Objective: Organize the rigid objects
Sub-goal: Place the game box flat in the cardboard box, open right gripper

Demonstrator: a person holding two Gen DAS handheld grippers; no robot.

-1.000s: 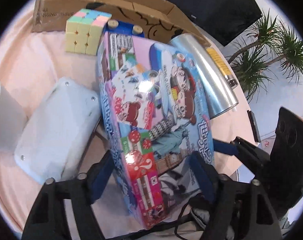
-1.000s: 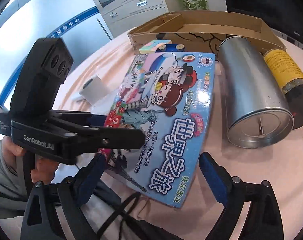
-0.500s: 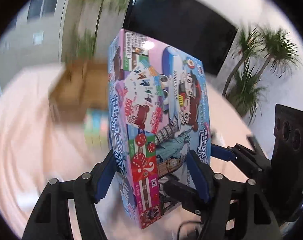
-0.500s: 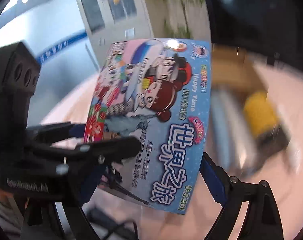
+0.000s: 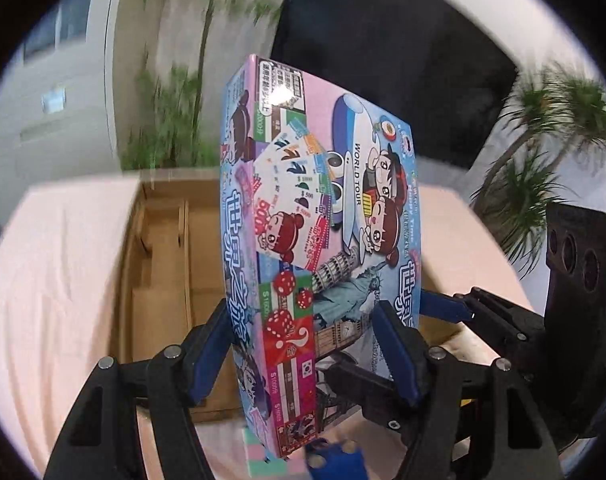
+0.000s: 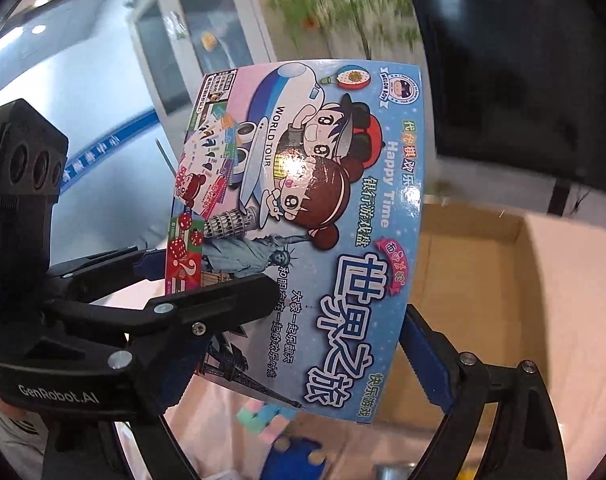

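Note:
A colourful board game box (image 5: 323, 216) (image 6: 303, 208) hangs in the air, tilted up on its end, above the pink-clothed table. My left gripper (image 5: 303, 356) is shut on its lower part, blue pads pressed against both sides. My right gripper (image 6: 303, 360) clamps the same box from the other side. Its right pad (image 6: 427, 356) sits on the box's edge, and its left finger is hidden behind the left gripper's body (image 6: 103, 320). An open cardboard box (image 5: 159, 272) (image 6: 463, 280) lies on the table just beyond the game box.
Below the held box lie a pastel puzzle cube (image 5: 263, 456) (image 6: 263, 416) and a blue studded block (image 5: 335, 464) (image 6: 295, 456). A dark screen (image 5: 383, 60) and potted plants (image 5: 543, 168) stand behind the table (image 5: 55, 280).
Both grippers have lifted the game box off the table and carried it up and toward the cardboard box. The silver can and white item have dropped out of sight.

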